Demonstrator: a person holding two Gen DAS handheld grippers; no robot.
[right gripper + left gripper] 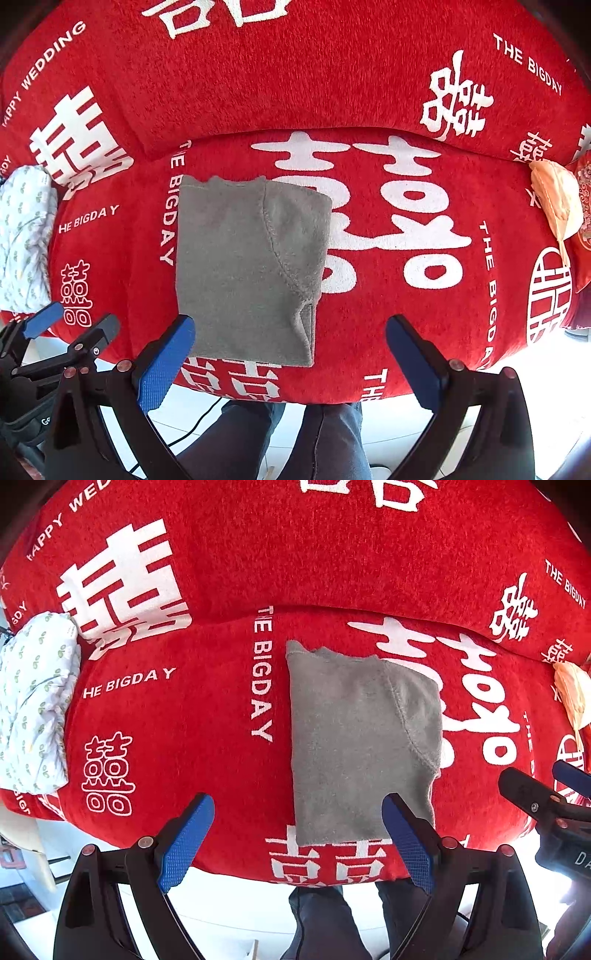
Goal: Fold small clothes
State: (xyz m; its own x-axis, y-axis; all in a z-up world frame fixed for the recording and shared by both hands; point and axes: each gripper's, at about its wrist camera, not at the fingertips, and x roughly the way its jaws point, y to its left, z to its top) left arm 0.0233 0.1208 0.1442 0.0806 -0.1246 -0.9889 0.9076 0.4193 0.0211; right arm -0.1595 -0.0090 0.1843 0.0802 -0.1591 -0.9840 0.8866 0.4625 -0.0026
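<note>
A small grey fleece garment (354, 738) (243, 266) lies folded into a rough rectangle on the red seat cover, its sleeve seam curving across the top layer. My left gripper (297, 843) hangs above the cloth's near left part, jaws wide open and empty. My right gripper (290, 363) hovers over the garment's near right corner, also wide open with nothing between its blue pads. Each gripper shows at the edge of the other's view: the right one (546, 790) and the left one (70, 325).
The red cover (184, 709) with white lettering drapes a sofa seat and backrest. A white patterned cloth (33, 709) (22, 240) is bundled at the left. A pale orange item (570, 690) (554, 203) lies at the right. A person's trouser legs (295, 443) and white floor are below.
</note>
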